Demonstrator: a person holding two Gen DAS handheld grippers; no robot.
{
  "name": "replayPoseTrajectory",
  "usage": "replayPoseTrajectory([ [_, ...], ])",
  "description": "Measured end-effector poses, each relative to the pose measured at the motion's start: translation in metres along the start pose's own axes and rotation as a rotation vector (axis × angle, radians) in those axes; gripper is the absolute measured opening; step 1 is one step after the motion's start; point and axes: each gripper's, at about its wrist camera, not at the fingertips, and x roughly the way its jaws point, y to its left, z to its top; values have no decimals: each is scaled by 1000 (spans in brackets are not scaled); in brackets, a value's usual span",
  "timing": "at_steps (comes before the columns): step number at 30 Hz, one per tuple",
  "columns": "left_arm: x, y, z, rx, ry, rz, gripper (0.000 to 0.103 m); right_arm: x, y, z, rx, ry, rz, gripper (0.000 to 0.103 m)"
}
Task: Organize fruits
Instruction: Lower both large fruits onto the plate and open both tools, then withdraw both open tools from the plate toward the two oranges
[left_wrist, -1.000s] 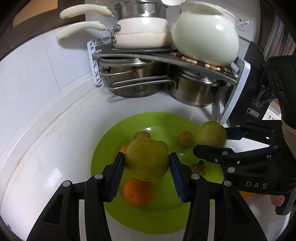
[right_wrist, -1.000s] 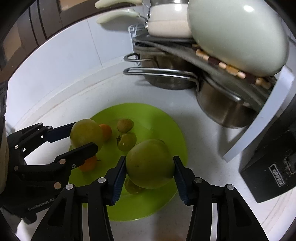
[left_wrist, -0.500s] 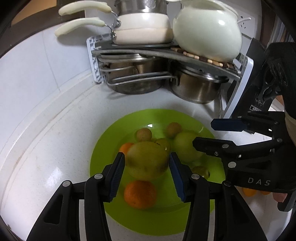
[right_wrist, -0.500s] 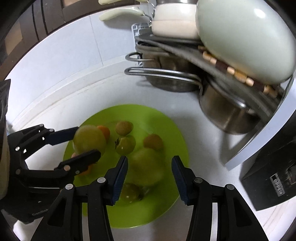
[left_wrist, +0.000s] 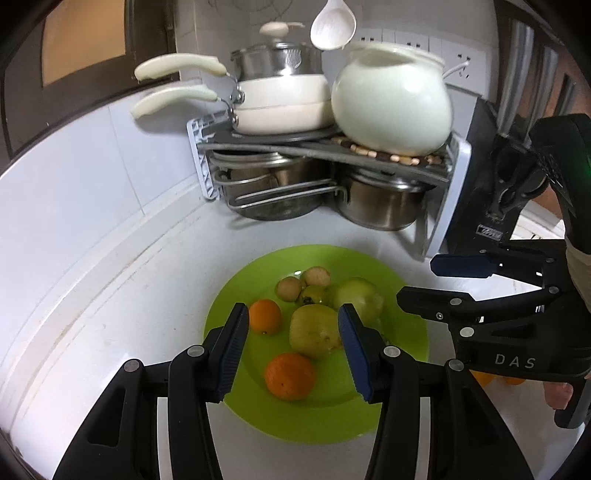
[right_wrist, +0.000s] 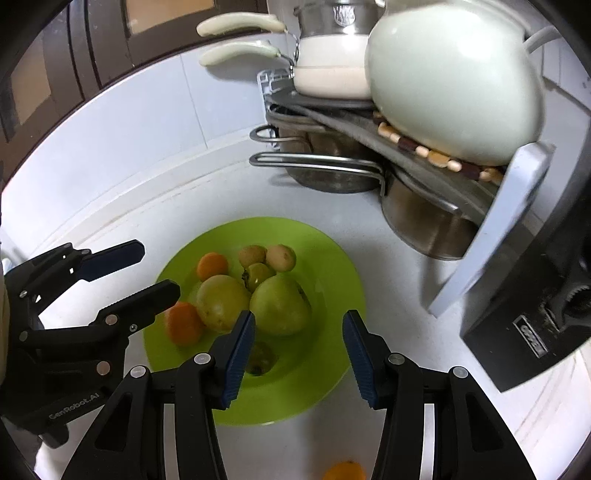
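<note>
A lime green plate (left_wrist: 402, 291) (right_wrist: 332, 269) lies on the white counter. On it lie two large green-yellow fruits (left_wrist: 314, 336) (left_wrist: 356, 297), two oranges (left_wrist: 290, 376) (left_wrist: 264, 316) and several small brownish and green fruits (left_wrist: 316, 277). In the right wrist view the big fruits (right_wrist: 221, 302) (right_wrist: 279, 304) lie side by side. My left gripper (left_wrist: 291, 349) is open and empty, raised above the plate. My right gripper (right_wrist: 298, 360) is open and empty above the plate's near right part.
A grey corner rack (left_wrist: 439, 206) with steel pots (left_wrist: 380, 201) below and a white saucepan (left_wrist: 284, 99) and pale round pot (left_wrist: 391, 107) on top stands behind the plate. A black appliance (right_wrist: 532, 314) is at the right. A loose orange (right_wrist: 343, 470) lies on the counter near me.
Both grippers have opened and let go of the large green-yellow fruits, which now rest on the plate. Both grippers have drawn back and up from the plate.
</note>
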Motion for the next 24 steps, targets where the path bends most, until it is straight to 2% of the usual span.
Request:
replayPoseTrajectory([
  [6,-29,-6,1,-4,-53,-21,51,-37,1,-6,12,-65,-13,50],
  [17,-83,-29,2,36,-156,-73,63,-103,-1,-31,35,-164,-112,51],
  [24,-107,-48,-8,74,-198,-89,71,-141,-6,-54,75,-226,-182,60],
])
